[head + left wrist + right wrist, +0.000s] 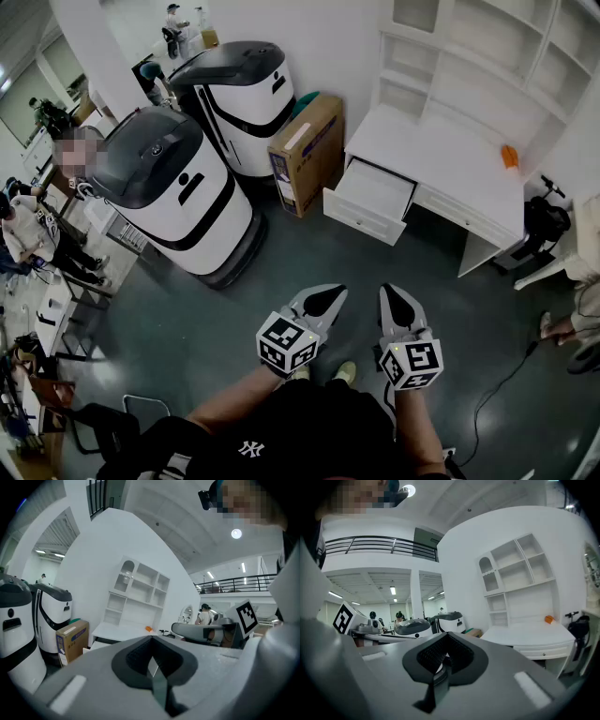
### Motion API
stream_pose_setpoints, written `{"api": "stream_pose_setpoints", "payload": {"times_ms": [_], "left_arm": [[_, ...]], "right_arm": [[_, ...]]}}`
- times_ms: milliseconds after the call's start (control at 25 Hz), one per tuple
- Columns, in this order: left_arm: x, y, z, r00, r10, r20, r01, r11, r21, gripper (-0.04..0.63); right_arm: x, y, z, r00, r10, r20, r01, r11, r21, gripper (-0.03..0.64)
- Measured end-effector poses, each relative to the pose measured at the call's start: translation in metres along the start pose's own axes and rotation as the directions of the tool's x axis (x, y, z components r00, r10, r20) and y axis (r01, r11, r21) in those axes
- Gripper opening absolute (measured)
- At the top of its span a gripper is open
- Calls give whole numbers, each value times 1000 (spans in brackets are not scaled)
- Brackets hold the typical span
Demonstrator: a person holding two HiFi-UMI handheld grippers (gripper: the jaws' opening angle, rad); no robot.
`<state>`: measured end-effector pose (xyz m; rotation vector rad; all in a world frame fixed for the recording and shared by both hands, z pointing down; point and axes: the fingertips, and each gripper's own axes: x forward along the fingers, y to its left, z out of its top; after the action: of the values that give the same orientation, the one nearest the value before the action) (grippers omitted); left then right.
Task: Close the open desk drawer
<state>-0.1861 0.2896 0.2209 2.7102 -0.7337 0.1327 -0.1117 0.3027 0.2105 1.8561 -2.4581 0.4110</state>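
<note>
**While the drawer stood open, both grippers hung well short of the desk**

As the head view looked steeply down, the left gripper (pixel 323 300) and the right gripper (pixel 398 302) sat side by side at lower centre of the frame. Both were over the grey floor (pixel 281 309), tips pointing toward the top of the frame. Each carried its marker cube nearest the person.

- Left gripper view: the left gripper's (pixel 151 663) jaws were pressed together, with nothing between them.
- Right gripper view: the right gripper's (pixel 442 660) jaws likewise met, nothing held.
- The white desk (pixel 441 155) was in the upper right of the head view, well apart from both grippers.
- The drawer (pixel 370 199) was pulled out from the desk's left end, its white front panel toward the person. Neither gripper touched it.
- A small orange object (pixel 509 157) lay near the right end of the desk top. It showed again at right of the right gripper view (pixel 549 618) and at centre of the left gripper view (pixel 148 629).
- A white shelf unit (pixel 487 47) rose behind the desk, in the upper right corner.
- A cardboard box (pixel 305 150) stood just beside the drawer, on its left.
- Two white-and-black machines (pixel 178 187) filled upper left and upper centre, beyond the box.
- A black cable (pixel 506 375) trailed across the floor at lower right.
</note>
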Motion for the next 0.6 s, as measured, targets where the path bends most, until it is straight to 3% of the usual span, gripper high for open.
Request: {"api": "stream_pose_setpoints", "payload": {"times_ms": [600], "left_arm": [[2,-10,-2,1000,-3,5,3,1000,2,0]], "right_arm": [[-7,0,1,1000,21,6,-21,999,24,21]]}}
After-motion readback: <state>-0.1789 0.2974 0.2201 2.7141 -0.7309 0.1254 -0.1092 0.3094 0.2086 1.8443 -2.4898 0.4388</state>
